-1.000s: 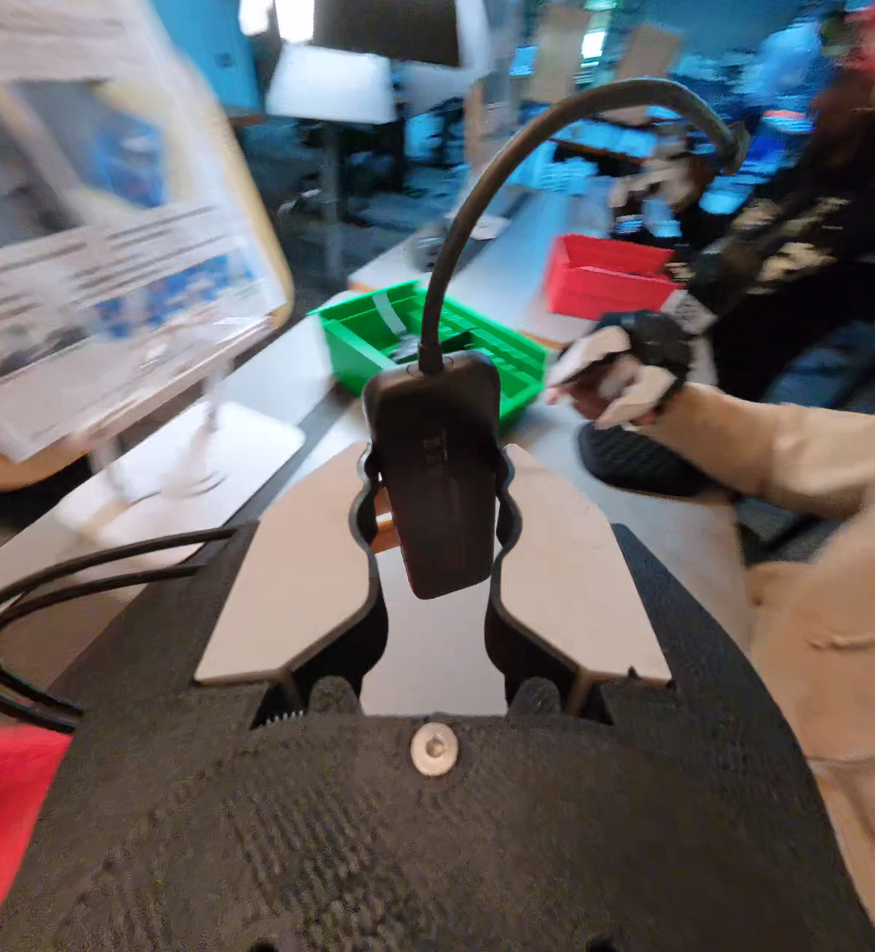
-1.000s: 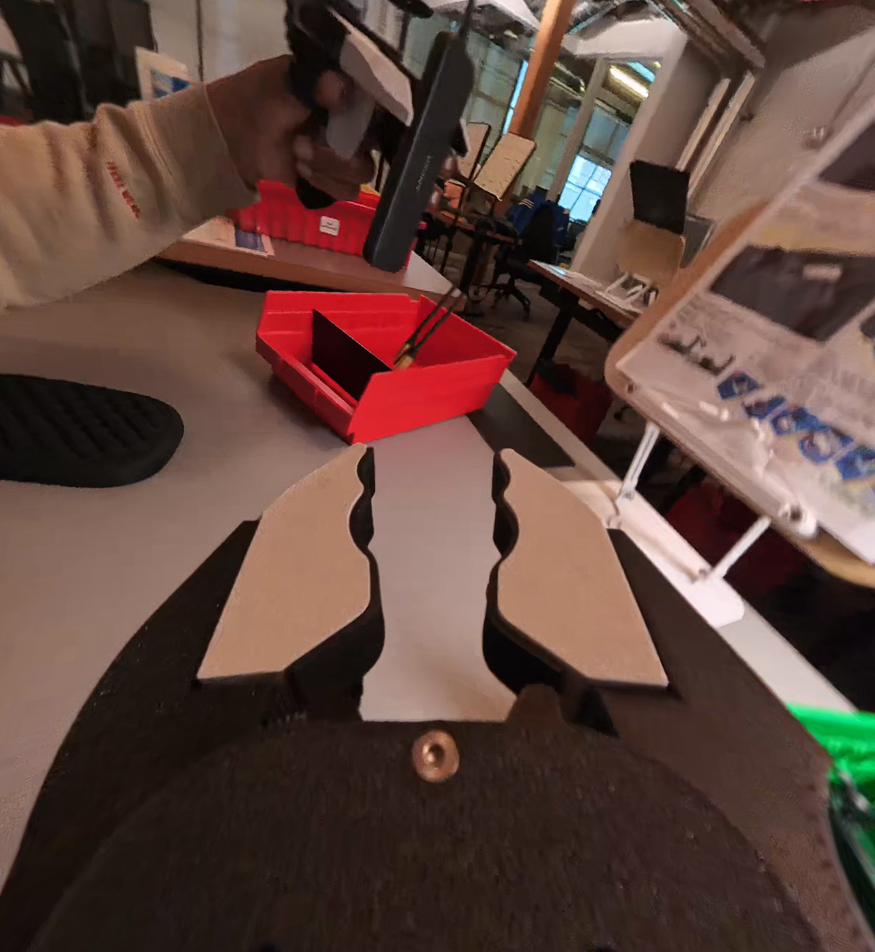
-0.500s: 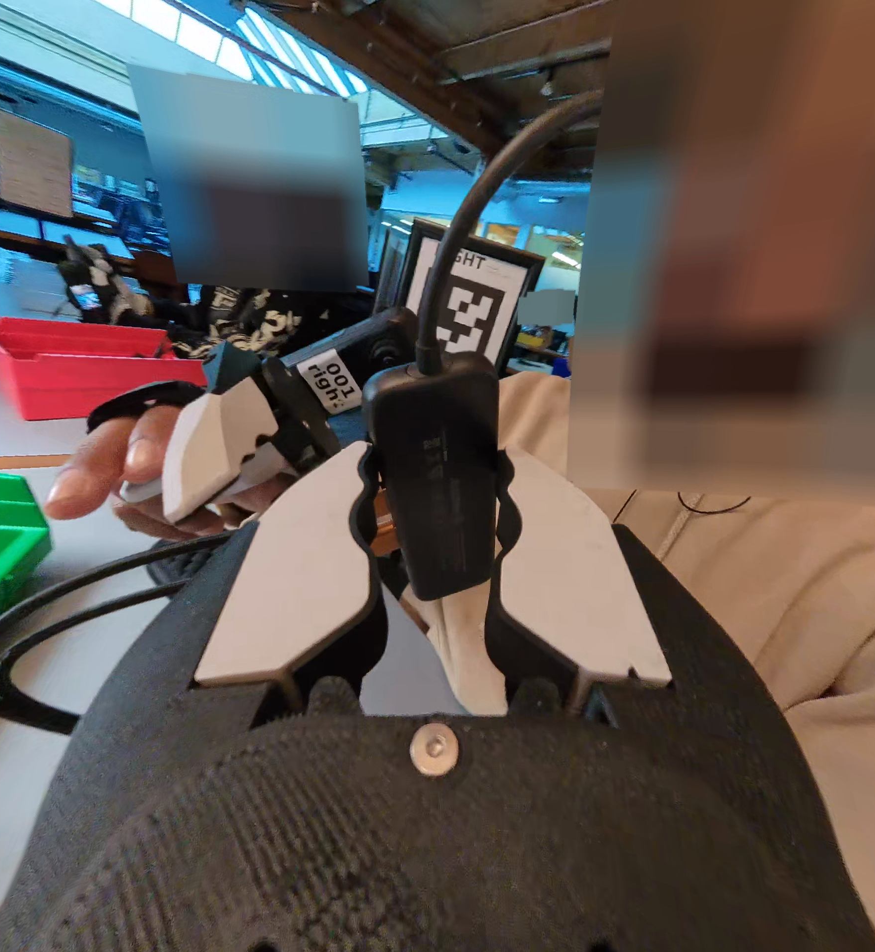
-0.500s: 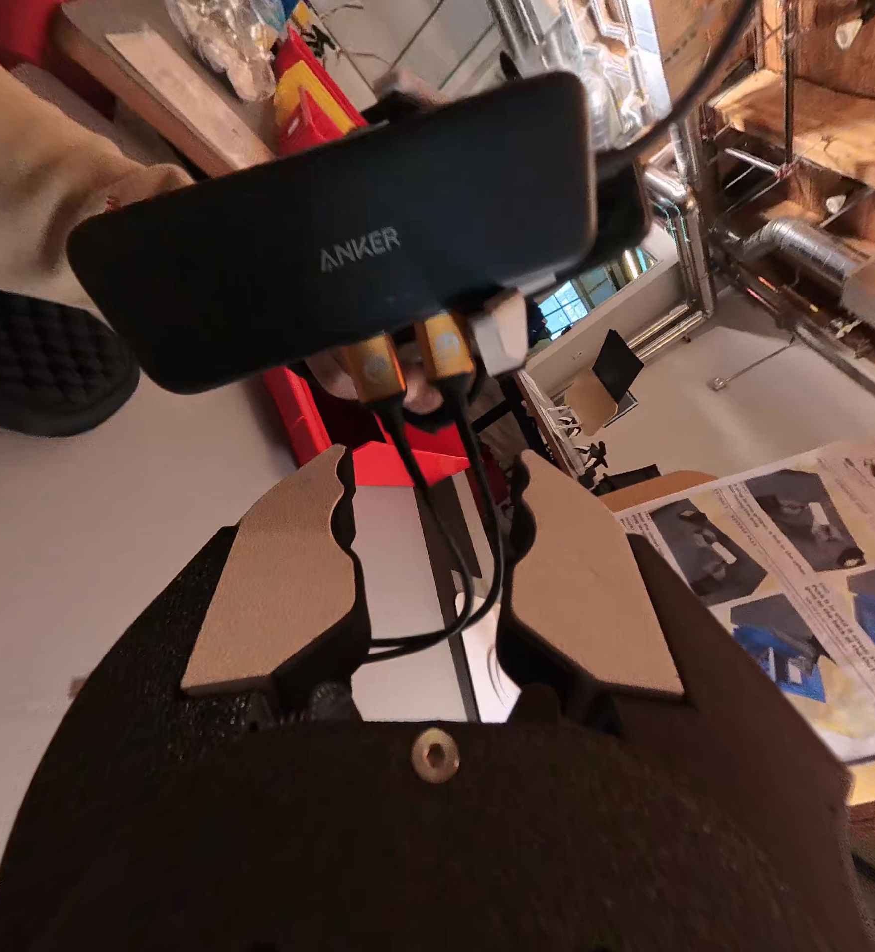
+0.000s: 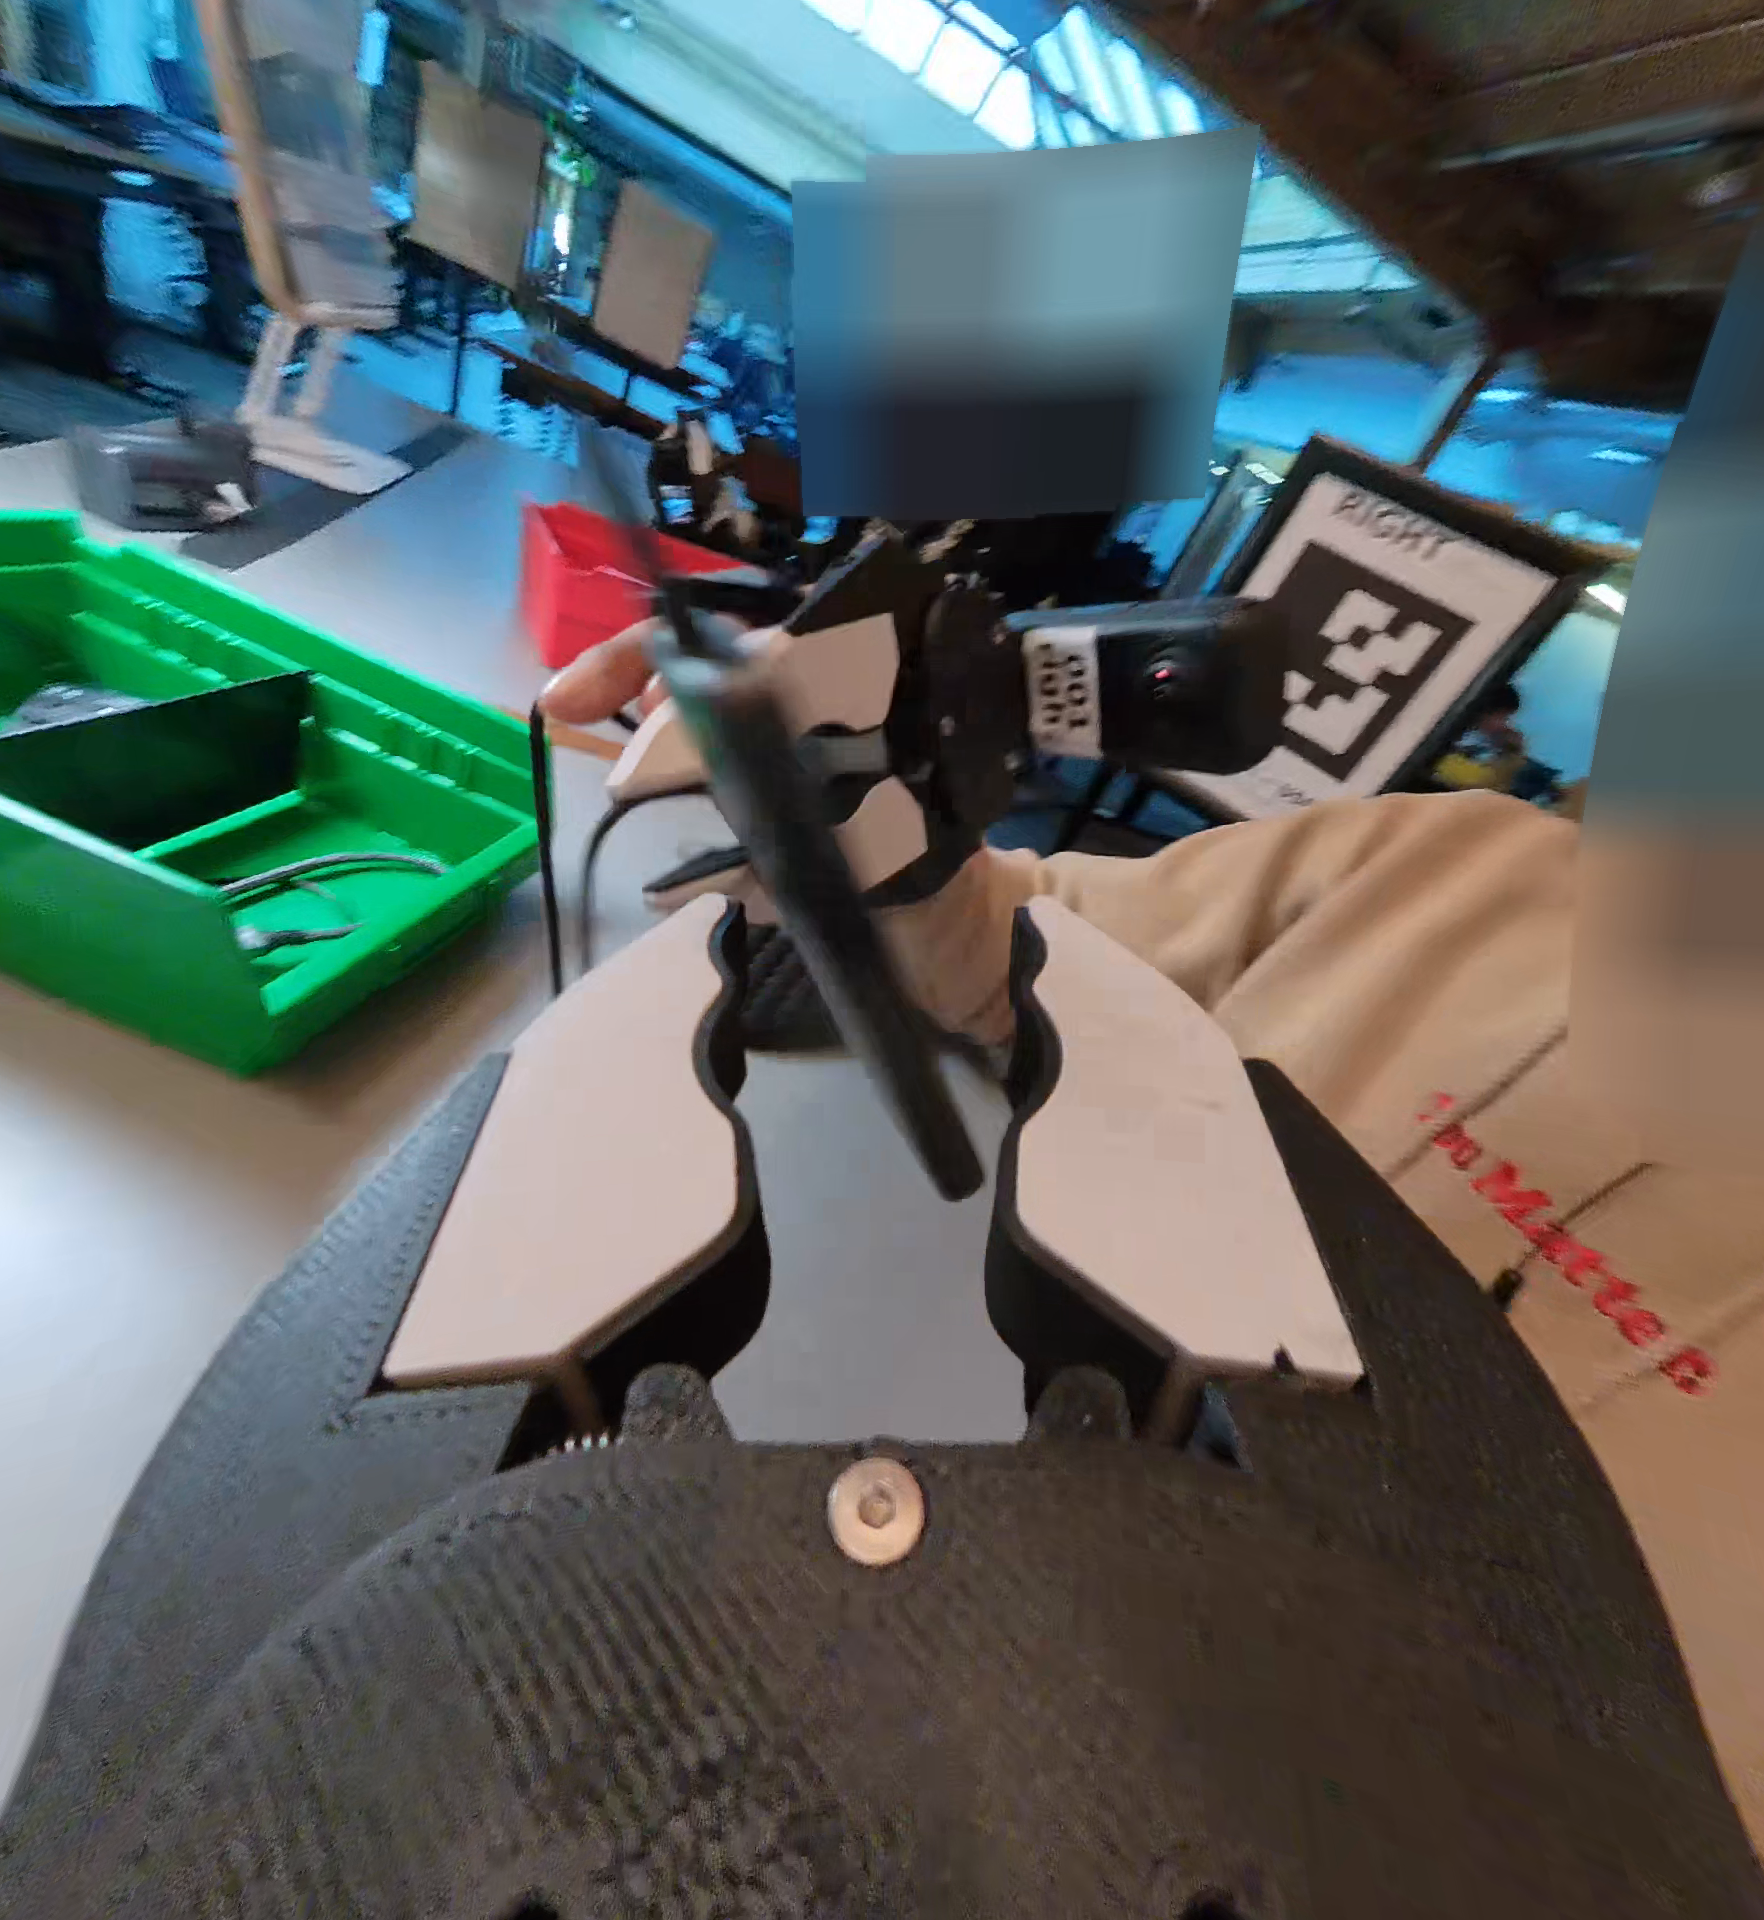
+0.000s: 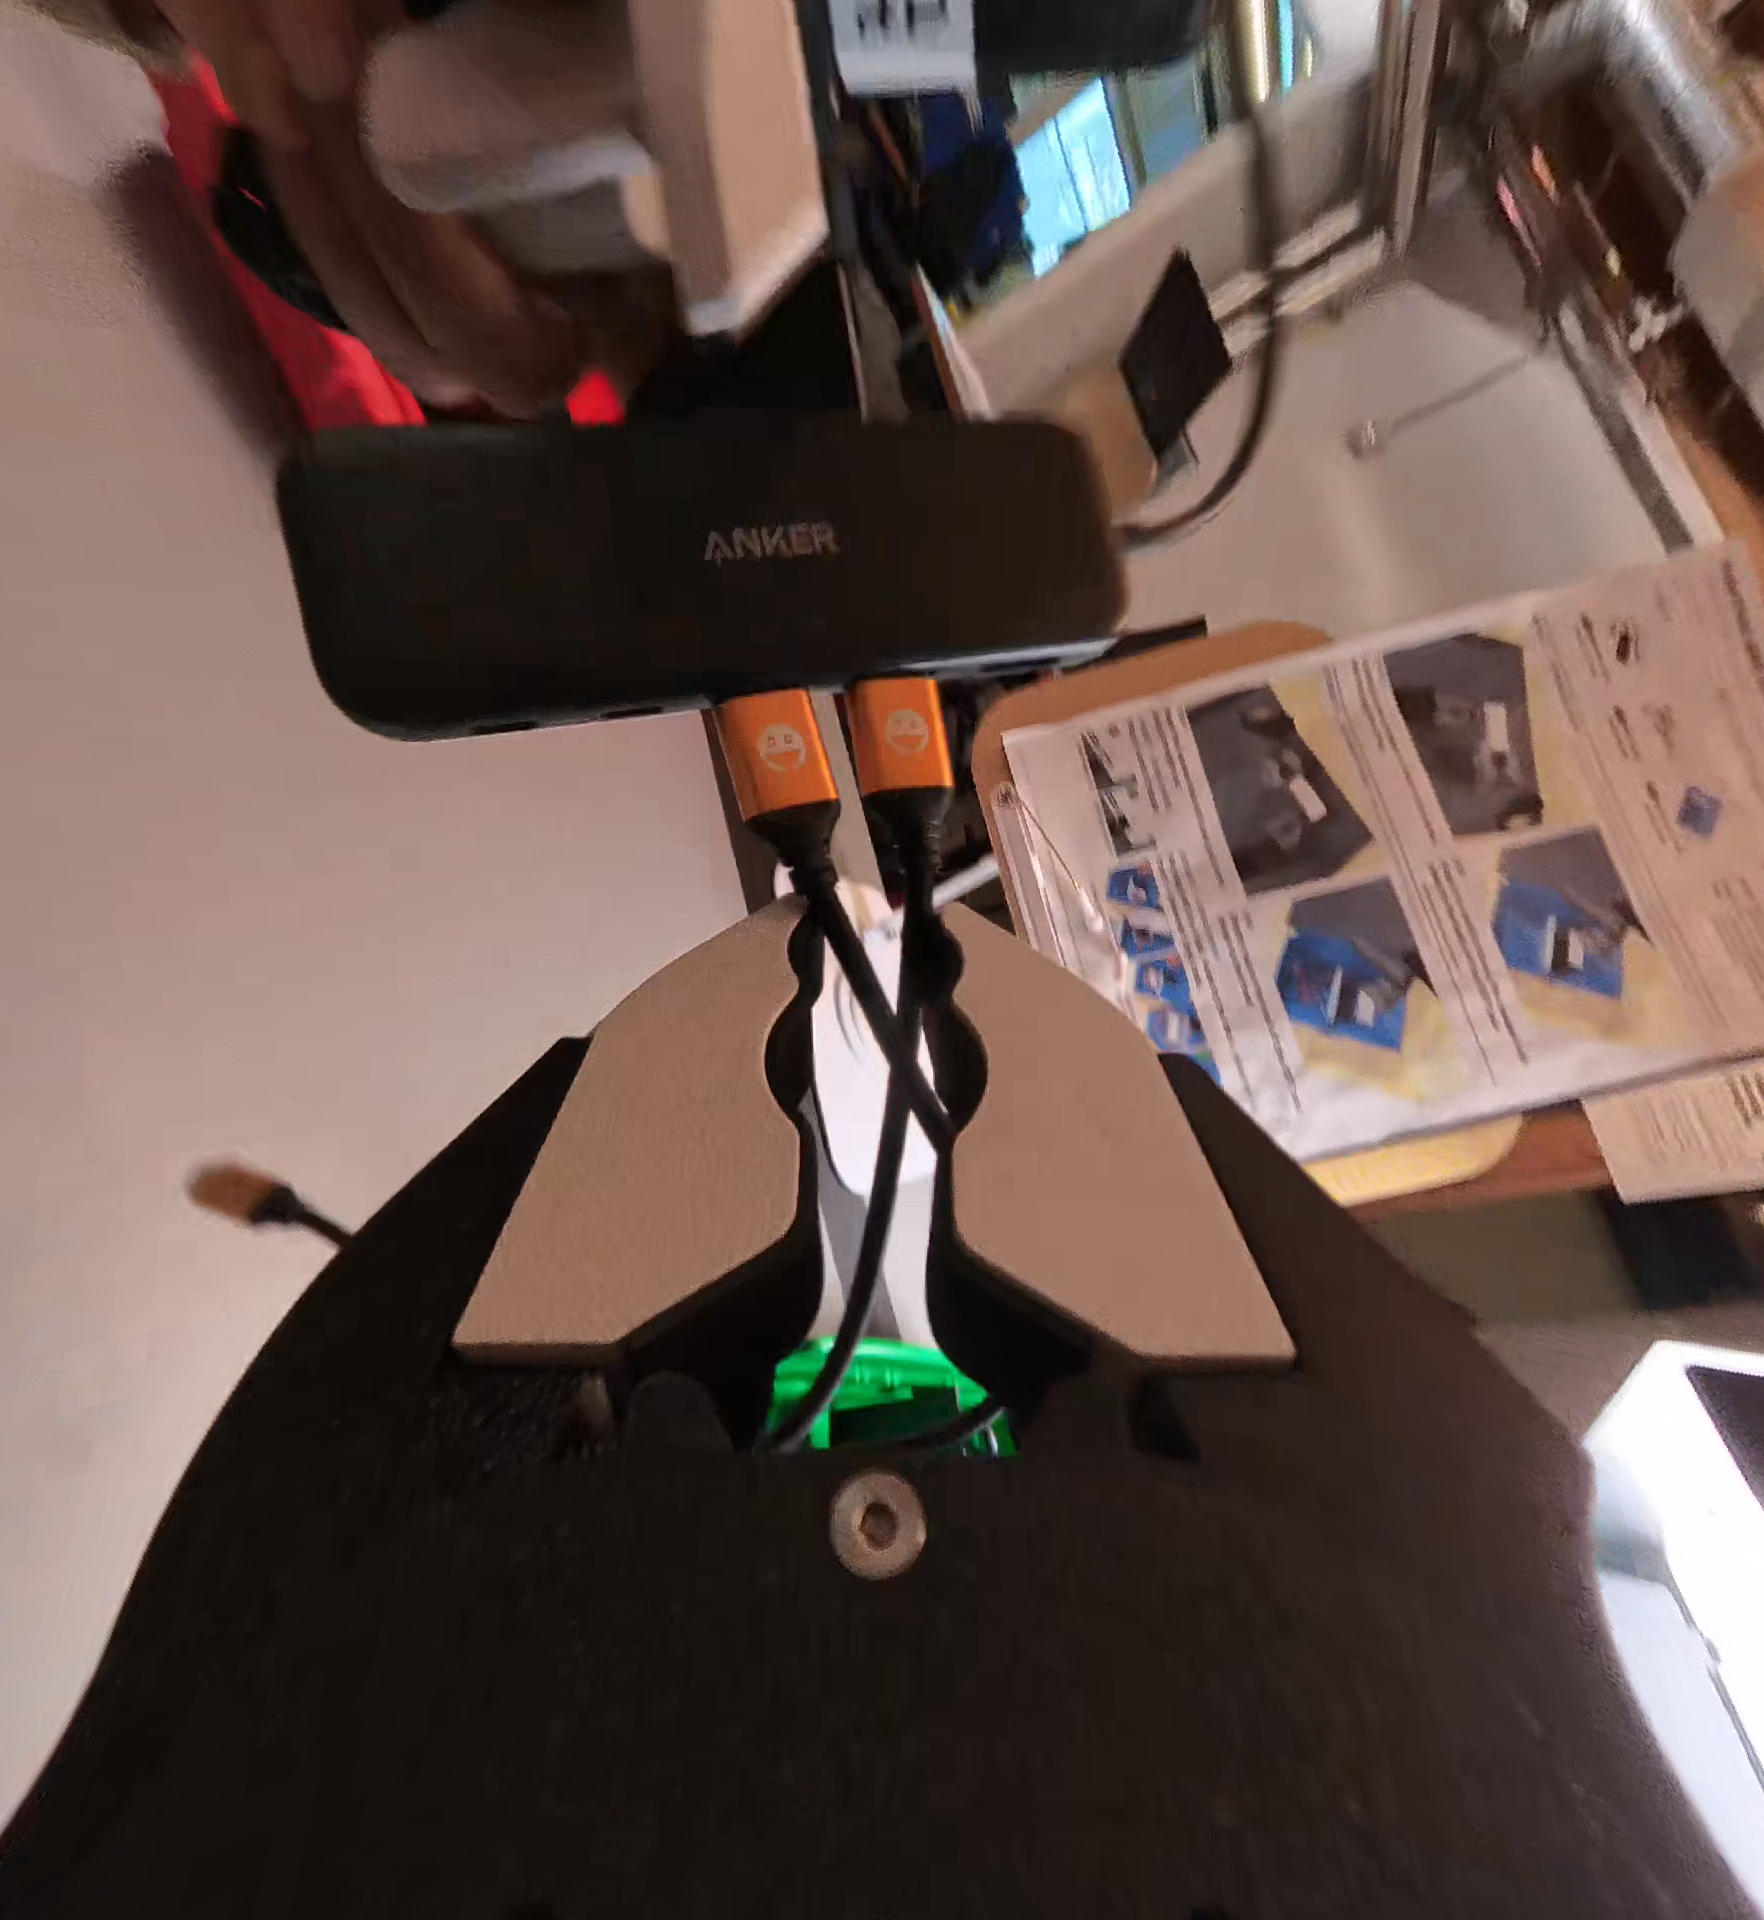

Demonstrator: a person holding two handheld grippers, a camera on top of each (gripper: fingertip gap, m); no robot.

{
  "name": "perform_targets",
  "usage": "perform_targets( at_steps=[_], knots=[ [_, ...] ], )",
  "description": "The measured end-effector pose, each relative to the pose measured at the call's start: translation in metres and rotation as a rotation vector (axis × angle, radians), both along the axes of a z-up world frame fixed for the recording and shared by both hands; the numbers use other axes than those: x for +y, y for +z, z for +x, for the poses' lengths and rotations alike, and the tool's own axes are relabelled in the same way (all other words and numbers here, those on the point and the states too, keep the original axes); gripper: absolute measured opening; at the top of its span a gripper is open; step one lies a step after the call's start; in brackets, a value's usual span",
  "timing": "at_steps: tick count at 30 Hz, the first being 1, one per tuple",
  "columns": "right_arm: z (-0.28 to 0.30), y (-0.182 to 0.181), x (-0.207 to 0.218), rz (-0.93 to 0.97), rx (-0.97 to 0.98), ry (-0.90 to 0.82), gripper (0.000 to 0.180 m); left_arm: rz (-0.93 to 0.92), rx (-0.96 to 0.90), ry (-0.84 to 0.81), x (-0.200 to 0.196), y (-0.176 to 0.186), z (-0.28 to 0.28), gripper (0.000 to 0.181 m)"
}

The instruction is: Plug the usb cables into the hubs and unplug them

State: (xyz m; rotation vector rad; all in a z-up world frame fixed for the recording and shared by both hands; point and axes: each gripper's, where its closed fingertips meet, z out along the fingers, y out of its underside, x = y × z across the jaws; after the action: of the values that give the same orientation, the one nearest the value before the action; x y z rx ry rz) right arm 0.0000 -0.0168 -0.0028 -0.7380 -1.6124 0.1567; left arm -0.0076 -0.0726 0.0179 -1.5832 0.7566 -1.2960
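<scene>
Unplugging orange USB plugs (image 6: pixel 836 758) from black hub (image 6: pixel 691 561) | right gripper (image 6: pixel 876 925) pinching both cables (image 6: pixel 893 1029), centre frame | left gripper (image 5: pixel 873 920) fingers apart, hub unclamped | advice: regrip hub, pull straight

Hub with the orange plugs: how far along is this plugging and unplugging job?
Done: two orange USB plugs sit in the black hub. In hand: the right gripper pinches their two black cables; the left gripper is open around the hub's end. Left: pulling both plugs out; a loose plug lies on the table.
</scene>
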Motion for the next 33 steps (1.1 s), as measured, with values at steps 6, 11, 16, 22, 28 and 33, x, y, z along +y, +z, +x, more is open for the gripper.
perform_targets(
  at_steps=[6,11,16,22,28,33],
  knots=[
    [-0.004,0.001,0.003,0.079,0.028,-0.052,0.019,0.018,0.051,0.183,0.027,-0.01,-0.004,0.025],
    [-0.002,0.006,0.0,0.051,0.044,-0.032,0.023,0.129,0.068,0.182,0.024,-0.006,-0.006,0.013],
    [0.012,0.017,-0.022,-0.337,0.04,0.169,0.028,0.284,0.194,0.172,0.013,-0.004,-0.007,0.012],
    [0.028,0.036,-0.043,-0.813,0.063,0.436,0.028,0.345,0.235,0.126,0.008,-0.013,0.001,0.012],
    [0.024,0.023,-0.035,-1.027,0.051,0.536,0.03,0.354,0.144,0.095,0.007,-0.012,0.009,0.012],
    [0.01,0.008,-0.04,-0.99,0.032,0.512,0.022,0.338,0.085,0.119,0.013,-0.013,0.016,0.013]
  ],
)
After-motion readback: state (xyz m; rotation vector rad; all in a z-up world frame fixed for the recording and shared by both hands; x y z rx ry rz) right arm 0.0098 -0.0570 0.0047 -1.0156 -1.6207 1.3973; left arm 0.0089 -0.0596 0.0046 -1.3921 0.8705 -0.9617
